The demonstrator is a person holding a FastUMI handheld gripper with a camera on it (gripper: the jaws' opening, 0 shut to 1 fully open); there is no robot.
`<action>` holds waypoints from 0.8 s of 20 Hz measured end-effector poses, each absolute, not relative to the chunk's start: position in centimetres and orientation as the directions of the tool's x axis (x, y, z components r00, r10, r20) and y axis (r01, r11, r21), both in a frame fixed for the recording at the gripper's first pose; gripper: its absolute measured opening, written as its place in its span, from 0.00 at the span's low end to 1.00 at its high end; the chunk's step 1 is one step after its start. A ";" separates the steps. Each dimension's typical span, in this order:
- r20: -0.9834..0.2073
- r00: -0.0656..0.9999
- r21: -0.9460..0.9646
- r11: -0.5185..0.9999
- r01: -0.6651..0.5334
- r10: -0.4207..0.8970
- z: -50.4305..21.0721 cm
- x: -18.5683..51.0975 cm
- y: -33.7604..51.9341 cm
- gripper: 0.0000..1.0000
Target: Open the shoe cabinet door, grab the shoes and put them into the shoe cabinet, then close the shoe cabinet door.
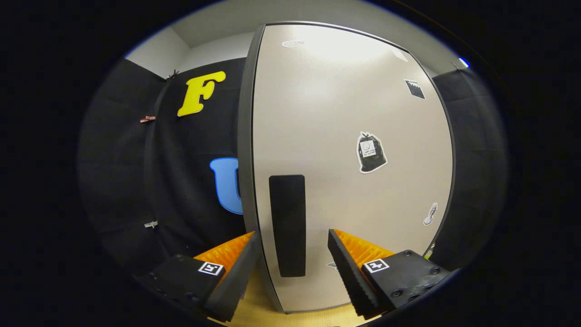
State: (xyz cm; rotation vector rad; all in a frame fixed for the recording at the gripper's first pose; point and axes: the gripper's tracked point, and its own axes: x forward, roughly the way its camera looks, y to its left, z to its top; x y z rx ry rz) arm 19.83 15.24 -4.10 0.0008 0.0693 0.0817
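Standing on a pale wood floor (258,304) against black cloth walls (181,181), with white wall (159,54) above at the upper left, one beige cabinet door (354,113) fills the middle of the frame. It carries one dark upright handle (287,225) at lower centre and several small stickers, the largest (371,152) right of centre. The gripper (292,240) has its fingers spread apart, the handle between them, the left finger past the door's dark edge (245,159).
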 end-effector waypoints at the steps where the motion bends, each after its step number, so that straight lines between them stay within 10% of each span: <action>1: -0.071 0.995 0.005 0.998 -0.070 0.070 -4.2 20.1 15.1 0.92; 5: -0.047 0.997 0.001 0.998 -0.059 0.059 -3.7 20.2 15.4 0.77; 7: -0.047 0.998 -0.003 0.999 -0.046 0.046 -3.7 20.4 15.4 0.42; 16: -0.068 0.997 -0.023 0.999 -0.038 0.036 -4.0 20.1 15.4 0.30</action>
